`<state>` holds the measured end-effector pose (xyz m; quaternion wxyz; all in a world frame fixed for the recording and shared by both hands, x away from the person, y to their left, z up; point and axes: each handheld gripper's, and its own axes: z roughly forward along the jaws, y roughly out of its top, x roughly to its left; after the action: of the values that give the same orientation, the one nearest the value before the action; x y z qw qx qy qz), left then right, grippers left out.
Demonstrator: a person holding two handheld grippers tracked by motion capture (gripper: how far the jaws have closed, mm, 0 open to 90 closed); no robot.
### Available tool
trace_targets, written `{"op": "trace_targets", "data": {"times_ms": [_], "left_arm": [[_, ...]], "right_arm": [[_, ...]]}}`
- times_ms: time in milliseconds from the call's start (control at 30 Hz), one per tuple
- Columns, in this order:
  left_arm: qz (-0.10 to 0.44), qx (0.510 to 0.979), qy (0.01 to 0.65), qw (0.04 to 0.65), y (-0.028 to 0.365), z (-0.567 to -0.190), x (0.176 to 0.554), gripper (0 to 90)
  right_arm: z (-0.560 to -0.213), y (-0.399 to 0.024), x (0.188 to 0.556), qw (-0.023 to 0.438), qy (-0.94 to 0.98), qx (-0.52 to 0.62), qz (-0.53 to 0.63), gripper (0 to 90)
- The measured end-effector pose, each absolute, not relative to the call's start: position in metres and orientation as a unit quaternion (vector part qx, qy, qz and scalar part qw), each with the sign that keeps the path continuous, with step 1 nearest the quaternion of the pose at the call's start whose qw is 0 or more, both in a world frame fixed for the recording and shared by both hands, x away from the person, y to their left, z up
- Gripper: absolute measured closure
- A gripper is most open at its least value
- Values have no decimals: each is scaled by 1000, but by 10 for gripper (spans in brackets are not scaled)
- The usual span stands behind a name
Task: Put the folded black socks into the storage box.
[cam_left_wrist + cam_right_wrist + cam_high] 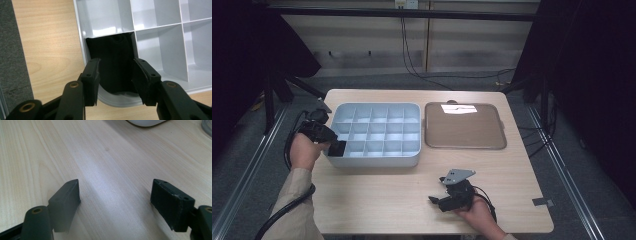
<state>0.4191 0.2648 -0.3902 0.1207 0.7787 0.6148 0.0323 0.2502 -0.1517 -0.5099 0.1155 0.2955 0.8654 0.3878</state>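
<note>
Fingers (91, 80) of left gripper (116, 82), parted and empty, flank black cloth (112, 65) in the tray's (377, 161) near-left corner cell.

No lettering, label, brand or number can be read anywhere here. The grey compartment box (377, 159) and the flat tray (465, 145) beside it carry no print (only a bright glare patch on the tray).

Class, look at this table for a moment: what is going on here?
A person holds tongs in each hand. The left tongs hang over the near-left corner compartment of the grey divided tray, where a black object sits; their jaws stand apart on either side of it, not pressing. The right tongs rest open over bare wooden table. A brown flat tray lies beside.
</note>
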Motion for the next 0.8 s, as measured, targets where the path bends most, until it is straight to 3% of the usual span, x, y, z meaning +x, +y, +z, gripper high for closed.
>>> {"op": "trace_targets", "data": {"times_ms": [800], "left_arm": [[25, 788, 600, 134, 249, -377, 414, 340]], "right_arm": [[-510, -152, 250, 116, 866, 295, 388, 230]]}}
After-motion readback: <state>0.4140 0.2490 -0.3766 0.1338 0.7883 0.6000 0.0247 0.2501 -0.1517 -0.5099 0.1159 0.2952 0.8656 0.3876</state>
